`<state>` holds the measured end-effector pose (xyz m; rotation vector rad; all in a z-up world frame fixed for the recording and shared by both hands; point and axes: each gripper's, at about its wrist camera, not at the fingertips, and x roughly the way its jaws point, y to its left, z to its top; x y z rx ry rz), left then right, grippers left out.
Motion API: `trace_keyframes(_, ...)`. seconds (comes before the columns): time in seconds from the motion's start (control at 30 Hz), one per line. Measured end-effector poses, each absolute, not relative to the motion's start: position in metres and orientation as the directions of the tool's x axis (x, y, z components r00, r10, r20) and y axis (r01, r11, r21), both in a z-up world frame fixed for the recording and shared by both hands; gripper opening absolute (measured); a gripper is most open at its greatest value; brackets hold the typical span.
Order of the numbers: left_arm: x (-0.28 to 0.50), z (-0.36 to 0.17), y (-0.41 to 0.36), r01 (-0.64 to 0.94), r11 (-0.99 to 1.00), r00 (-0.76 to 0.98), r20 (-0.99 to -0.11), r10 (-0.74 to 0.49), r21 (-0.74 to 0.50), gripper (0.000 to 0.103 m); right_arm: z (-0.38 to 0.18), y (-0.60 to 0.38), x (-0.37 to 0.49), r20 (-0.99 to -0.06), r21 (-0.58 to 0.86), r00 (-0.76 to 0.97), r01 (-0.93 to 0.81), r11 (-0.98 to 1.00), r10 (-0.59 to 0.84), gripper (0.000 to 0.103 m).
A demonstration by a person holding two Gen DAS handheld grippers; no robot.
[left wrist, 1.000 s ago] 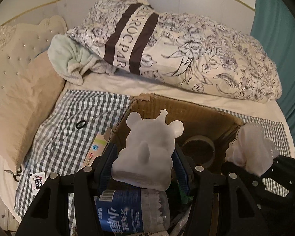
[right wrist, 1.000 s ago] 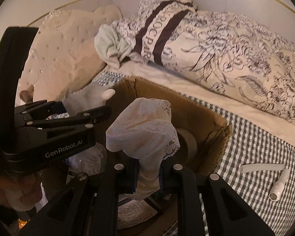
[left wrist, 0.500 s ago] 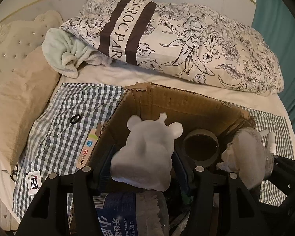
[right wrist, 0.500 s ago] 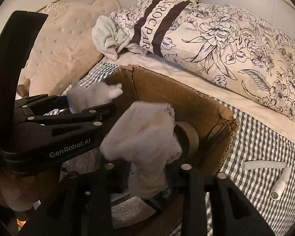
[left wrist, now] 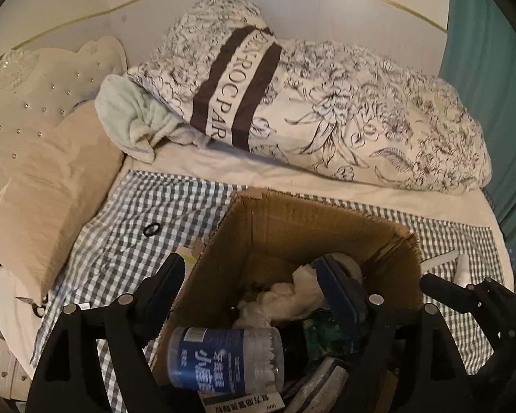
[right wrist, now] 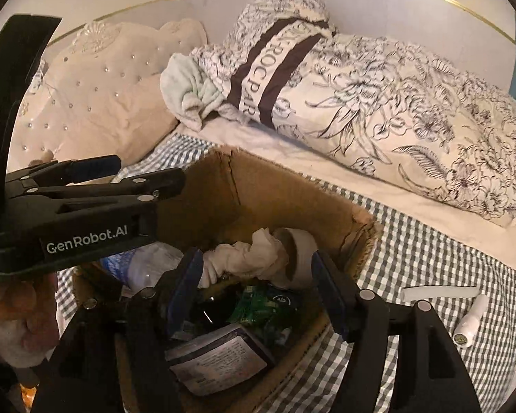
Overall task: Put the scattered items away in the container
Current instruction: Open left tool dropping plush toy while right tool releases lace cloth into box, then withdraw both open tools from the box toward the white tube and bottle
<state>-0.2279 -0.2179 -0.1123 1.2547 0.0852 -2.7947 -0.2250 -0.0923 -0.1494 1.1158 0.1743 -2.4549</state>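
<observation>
The open cardboard box (left wrist: pixel 309 227) (right wrist: pixel 275 192) sits on the checked blanket. Inside lie a crumpled white cloth (left wrist: pixel 285 297) (right wrist: pixel 254 258), a plastic bottle with a blue label (left wrist: pixel 223 361), a tape roll (right wrist: pixel 301 244), a green packet (right wrist: pixel 268 306) and a dark booklet (right wrist: pixel 220 354). My left gripper (left wrist: pixel 254 282) (right wrist: pixel 149 171) hangs over the box, its jaws opening with nothing between them. My right gripper (right wrist: pixel 256 277) is beside it, jaws also opening, above the cloth without touching it. The white rhino toy is out of sight.
On the blanket lie a black hair tie (left wrist: pixel 151 230), small scissors (left wrist: pixel 34 306), a white tube (right wrist: pixel 440 292) and a small white torch (right wrist: pixel 471 320). A flowered duvet (left wrist: pixel 344 113), a mint towel (left wrist: pixel 130 117) and beige pillows (left wrist: pixel 51 186) fill the far side. A hand (right wrist: pixel 24 309) holds the left gripper.
The left gripper let go of the white rhino toy and the right one let go of the lace cloth; both dropped into the box. Both grippers opened and rose a little.
</observation>
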Motion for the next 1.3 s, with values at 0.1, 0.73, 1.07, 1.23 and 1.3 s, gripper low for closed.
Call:
trace_keyframes(0.1,-0.218,-0.098,-0.216,0.098,-0.995,-0.684,-0.728,-0.051,-0.022,0.087,-0.136,-0.086,-0.215,-0.723,0.062,-0.604,0.429,-0.901,-0.337,0.066)
trace_keyframes(0.73,-0.129,-0.016,-0.203,0.148,-0.988,-0.833,-0.544,-0.102,-0.042,0.103,-0.047,-0.030,-0.128,-0.510,0.032,-0.797,0.358,-0.933,-0.324,0.100)
trace_keyframes(1.07,-0.081,0.017,-0.179,0.123,-0.990,-0.897,-0.435,-0.083,-0.064,0.103,-0.020,-0.001,-0.076,-0.440,-0.037,-0.852,0.332,-0.943,-0.283,0.103)
trace_keyframes(1.23,-0.066,0.022,-0.159,0.100,-0.992,-0.905,-0.421,-0.059,-0.076,0.103,-0.017,0.024,-0.054,-0.425,-0.059,-0.870,0.301,-0.952,-0.249,0.103)
trace_keyframes(1.3,-0.062,0.024,-0.149,0.086,-0.993,-0.906,-0.420,-0.046,-0.078,0.103,-0.015,0.034,-0.049,-0.424,-0.058,-0.874,0.286,-0.956,-0.236,0.103)
